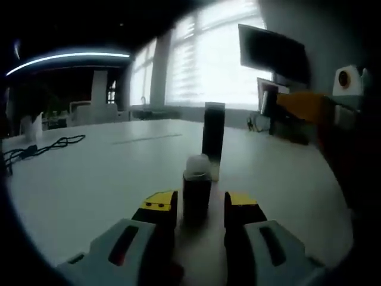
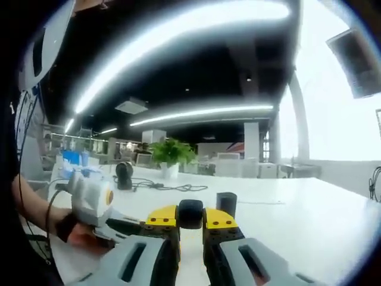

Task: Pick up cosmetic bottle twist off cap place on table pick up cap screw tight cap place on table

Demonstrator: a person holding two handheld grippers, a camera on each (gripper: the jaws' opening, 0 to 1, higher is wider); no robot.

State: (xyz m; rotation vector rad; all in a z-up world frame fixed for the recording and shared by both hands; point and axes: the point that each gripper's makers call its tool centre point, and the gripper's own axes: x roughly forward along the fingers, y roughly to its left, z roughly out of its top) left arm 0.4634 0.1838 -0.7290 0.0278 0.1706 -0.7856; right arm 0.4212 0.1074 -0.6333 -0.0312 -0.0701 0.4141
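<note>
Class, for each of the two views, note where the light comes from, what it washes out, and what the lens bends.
Left gripper view: backlit windows blow out to white, leaving the dark cylindrical bottle with the pale top and the tall black cylinder as near-silhouettes; the white table edge curves. Right gripper view: ceiling light strips arc and glare, the window on the right is washed out.

My yellow-tipped left gripper [image 1: 199, 205] flanks a dark bottle [image 1: 196, 199] with pale top; my right gripper [image 2: 190, 221] grips a black cap [image 2: 190, 214]; white table [image 1: 89, 173].
</note>
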